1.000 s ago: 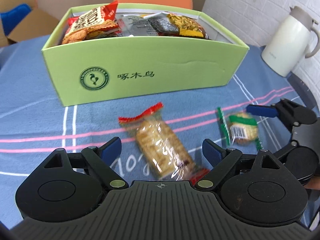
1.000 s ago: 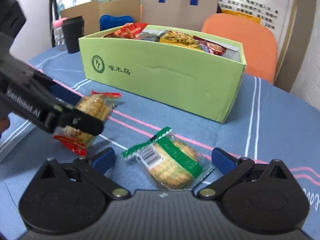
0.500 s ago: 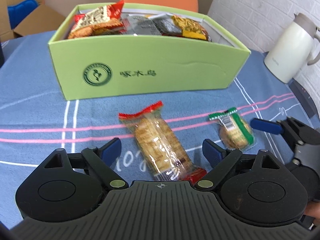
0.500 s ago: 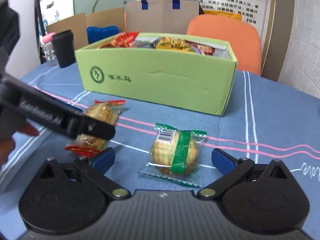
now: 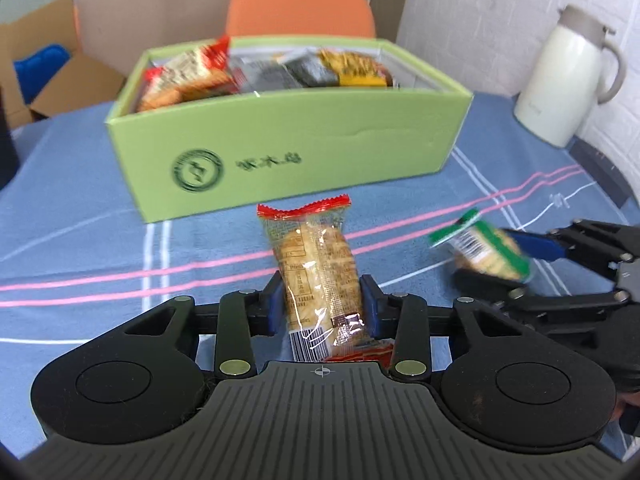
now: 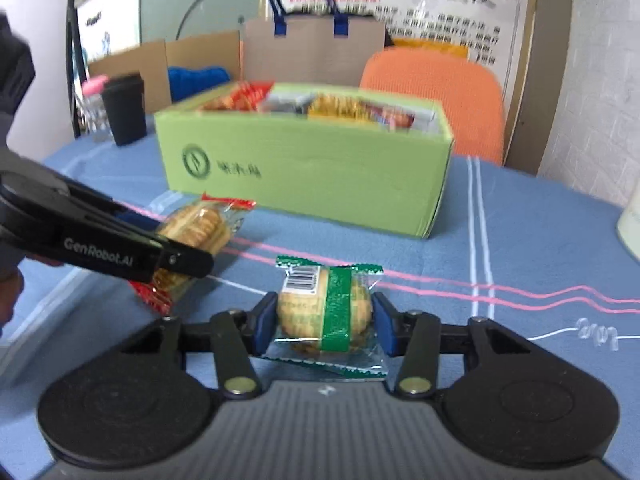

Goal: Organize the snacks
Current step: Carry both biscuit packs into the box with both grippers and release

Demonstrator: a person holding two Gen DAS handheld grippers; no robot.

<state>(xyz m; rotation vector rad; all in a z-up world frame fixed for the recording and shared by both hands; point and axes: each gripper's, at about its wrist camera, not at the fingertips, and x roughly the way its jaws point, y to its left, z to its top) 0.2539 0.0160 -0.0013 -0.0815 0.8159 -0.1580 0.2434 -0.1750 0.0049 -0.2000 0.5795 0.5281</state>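
My left hand-held gripper [image 5: 322, 304] has just clamped its jaws onto the long red-ended cracker pack [image 5: 316, 268]; my right hand-held gripper [image 6: 324, 320] has just closed on the round green-banded biscuit pack [image 6: 326, 308]. Both tilt downward, packs lifted off the blue striped surface [image 5: 120, 240]. Ahead, the green box [image 5: 304, 148] holds assorted snacks. A white jug [image 5: 568, 80] stands right.
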